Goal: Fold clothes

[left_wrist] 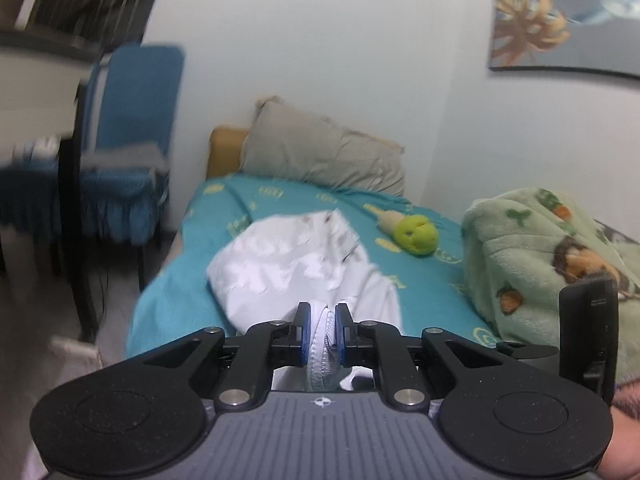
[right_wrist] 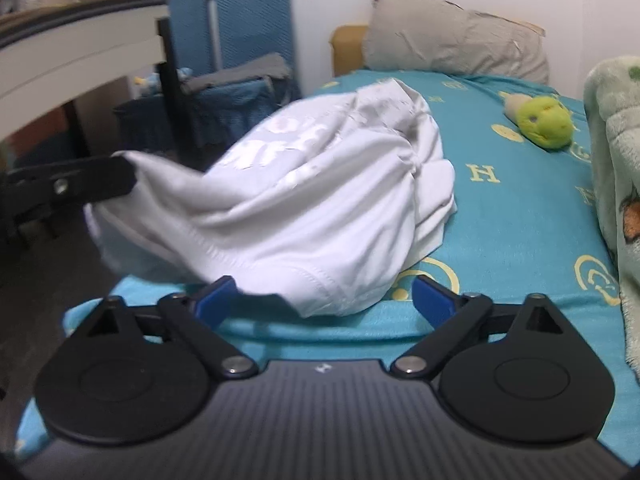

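A white garment (right_wrist: 312, 200) with a faint print lies bunched on the teal bed sheet (right_wrist: 512, 216). My left gripper (left_wrist: 323, 320) is shut on a hemmed edge of the white garment (left_wrist: 288, 264) and lifts it off the bed's near left side. It also shows in the right wrist view as a black finger (right_wrist: 92, 182) pinching the garment's left corner. My right gripper (right_wrist: 324, 300) is open, its blue pads either side of the garment's near hem, low over the sheet.
A grey pillow (right_wrist: 452, 36) lies at the head of the bed. A green plush toy (right_wrist: 540, 120) sits on the sheet. A pale green fleece blanket (left_wrist: 552, 256) is heaped at the right. A blue chair (right_wrist: 240, 48) and a desk (right_wrist: 72, 56) stand left.
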